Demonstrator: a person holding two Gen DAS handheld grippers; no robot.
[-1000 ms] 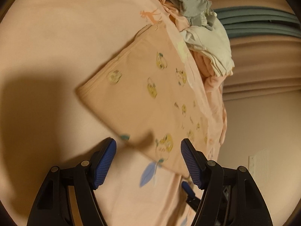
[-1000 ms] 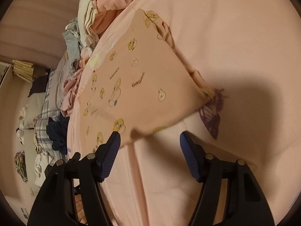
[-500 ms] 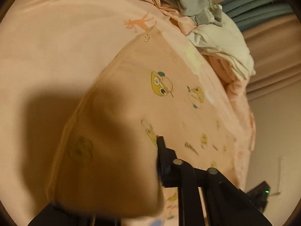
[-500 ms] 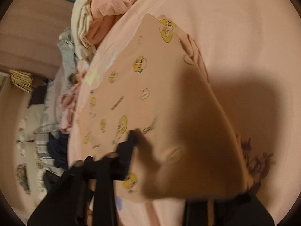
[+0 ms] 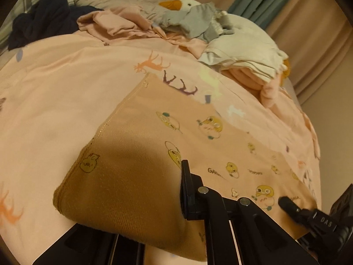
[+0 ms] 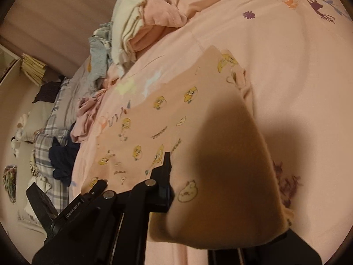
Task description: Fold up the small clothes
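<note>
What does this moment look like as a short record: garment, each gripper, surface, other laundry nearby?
garment: peach cloth with yellow cartoon print, near edge raised off the bed, far part lying flat
left gripper: shut on the cloth's near edge, jaws have just been closing
right gripper: shut on the same edge, jaws have just been closing
surface: pink bedsheet with animal print
nearby: folded cream and pink stack; grey clothes; dark blue garment; plush duck
</note>
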